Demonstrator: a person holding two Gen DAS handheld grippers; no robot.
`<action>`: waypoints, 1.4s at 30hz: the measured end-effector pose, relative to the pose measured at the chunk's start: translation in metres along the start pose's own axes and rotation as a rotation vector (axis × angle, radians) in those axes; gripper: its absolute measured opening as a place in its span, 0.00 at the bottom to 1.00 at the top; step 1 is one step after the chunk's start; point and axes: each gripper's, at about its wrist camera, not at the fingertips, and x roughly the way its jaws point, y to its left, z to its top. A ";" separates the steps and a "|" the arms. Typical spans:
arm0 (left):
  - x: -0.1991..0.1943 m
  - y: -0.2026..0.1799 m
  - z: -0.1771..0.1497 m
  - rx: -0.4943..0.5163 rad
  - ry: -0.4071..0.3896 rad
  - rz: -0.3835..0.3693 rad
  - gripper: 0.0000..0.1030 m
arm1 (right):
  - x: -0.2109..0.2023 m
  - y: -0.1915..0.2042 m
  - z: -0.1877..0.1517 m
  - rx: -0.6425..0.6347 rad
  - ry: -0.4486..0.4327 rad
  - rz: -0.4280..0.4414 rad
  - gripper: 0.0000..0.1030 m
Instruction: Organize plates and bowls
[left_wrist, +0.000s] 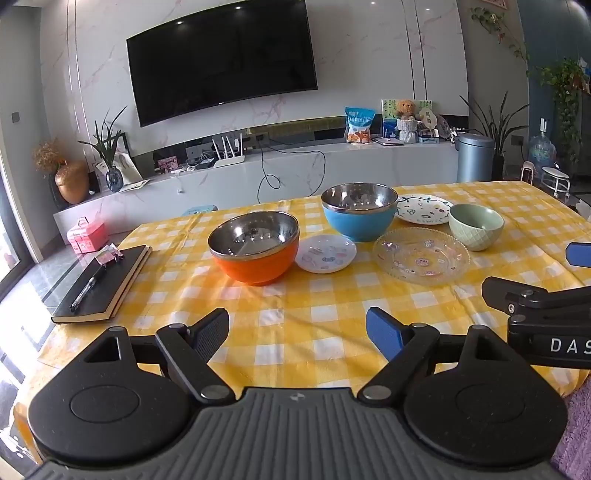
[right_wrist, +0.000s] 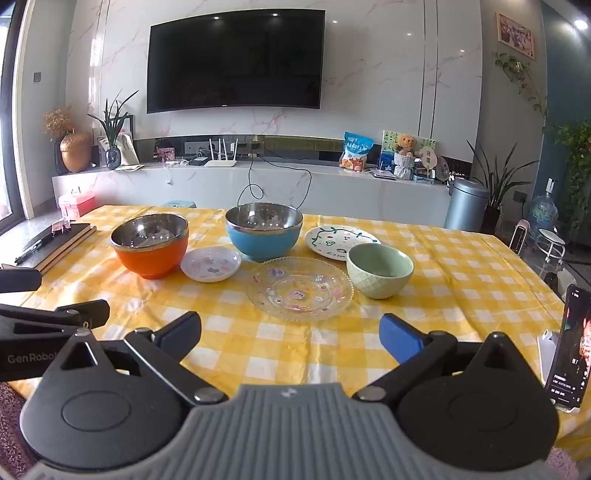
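Note:
On the yellow checked tablecloth (left_wrist: 314, 325) stand an orange steel-lined bowl (left_wrist: 255, 247) (right_wrist: 150, 245), a blue steel-lined bowl (left_wrist: 357, 216) (right_wrist: 264, 230) and a green ceramic bowl (left_wrist: 476, 226) (right_wrist: 379, 270). Between them lie a small white saucer (left_wrist: 325, 253) (right_wrist: 210, 263), a clear glass plate (left_wrist: 421, 255) (right_wrist: 299, 288) and a white patterned plate (left_wrist: 424, 209) (right_wrist: 341, 242). My left gripper (left_wrist: 297, 332) is open over the near cloth, short of the orange bowl. My right gripper (right_wrist: 290, 338) is open too, just short of the glass plate. Nothing is between either pair of fingers.
A black notebook with a pen (left_wrist: 103, 282) (right_wrist: 55, 242) lies at the table's left edge. A phone on a stand (right_wrist: 570, 350) is at the near right. The right gripper's arm (left_wrist: 543, 299) shows at the left wrist view's right side. A TV console stands behind the table.

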 end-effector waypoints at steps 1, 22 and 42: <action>-0.001 0.000 -0.001 -0.001 -0.001 0.001 0.96 | 0.000 0.000 0.000 0.000 0.000 0.000 0.98; 0.008 -0.001 0.002 0.005 0.016 -0.002 0.96 | 0.002 0.002 -0.002 0.004 0.011 0.007 0.98; 0.007 -0.002 -0.003 0.006 0.034 -0.005 0.96 | 0.003 0.001 -0.002 0.006 0.013 0.008 0.98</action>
